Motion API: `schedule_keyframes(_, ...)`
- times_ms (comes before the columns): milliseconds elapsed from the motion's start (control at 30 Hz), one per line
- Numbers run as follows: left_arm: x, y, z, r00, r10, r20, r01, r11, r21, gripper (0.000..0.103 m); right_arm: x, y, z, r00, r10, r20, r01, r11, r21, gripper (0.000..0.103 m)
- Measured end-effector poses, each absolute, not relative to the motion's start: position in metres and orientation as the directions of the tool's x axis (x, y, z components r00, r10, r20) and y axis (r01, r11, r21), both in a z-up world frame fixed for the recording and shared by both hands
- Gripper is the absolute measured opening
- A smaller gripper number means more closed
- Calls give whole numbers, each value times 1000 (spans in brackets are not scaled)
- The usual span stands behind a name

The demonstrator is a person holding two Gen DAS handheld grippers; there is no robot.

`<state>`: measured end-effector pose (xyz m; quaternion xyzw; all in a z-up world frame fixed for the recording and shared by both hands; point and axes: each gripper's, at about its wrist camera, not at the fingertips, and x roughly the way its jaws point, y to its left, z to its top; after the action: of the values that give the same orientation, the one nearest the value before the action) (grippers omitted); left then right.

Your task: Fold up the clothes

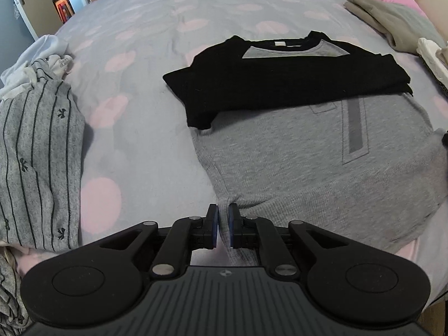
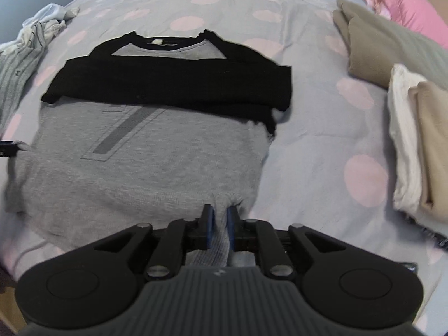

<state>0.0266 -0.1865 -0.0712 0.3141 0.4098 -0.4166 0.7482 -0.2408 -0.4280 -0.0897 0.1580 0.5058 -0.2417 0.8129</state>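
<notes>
Left wrist view shows the grey knit shirt with black sleeves (image 1: 294,151) flat on the dotted bed (image 1: 145,64), sleeves folded across. Left tool (image 1: 223,218) and right tool (image 2: 220,219) each pinch its hem.

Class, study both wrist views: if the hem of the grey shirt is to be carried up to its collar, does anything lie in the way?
Nothing visible does. Each claw, left and right, grips the hem of the grey shirt. Only its own black sleeves, folded across the chest, lie before the collar; the folded stacks sit apart.
</notes>
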Motion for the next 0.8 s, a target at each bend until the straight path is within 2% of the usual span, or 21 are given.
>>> schedule_keyframes(33,25,-185,-70,331,-369,-869,881,451,144,9,-242,-428,-90,359,-262,-896,559,829,-18,28)
schedule_keyframes(67,24,-183,-68,344,-372,-862,880,447,159,13,-242,-429,-91,351,-284,-892,564,824,-40,29)
schedule_keyframes(133,21,-180,-65,371,-378,-848,879,438,190,18,-246,-427,-89,361,-309,-880,563,824,-59,28)
schedule_keyframes(300,9,-172,-56,433,-391,-812,872,411,267,20,-256,-406,-78,443,-380,-812,494,859,-134,28)
schedule_keyframes(433,-6,-167,-47,429,-423,-798,886,370,280,21,-259,-375,-74,520,-313,-795,359,924,-129,28)
schedule_keyframes(600,-51,-169,-58,341,-456,-822,940,177,291,21,-256,-335,-91,519,-222,-825,182,972,-147,28)
schedule_keyframes(800,-95,-168,-90,344,-441,-829,919,-25,395,27,-258,-306,-111,496,-222,-840,91,975,-204,30)
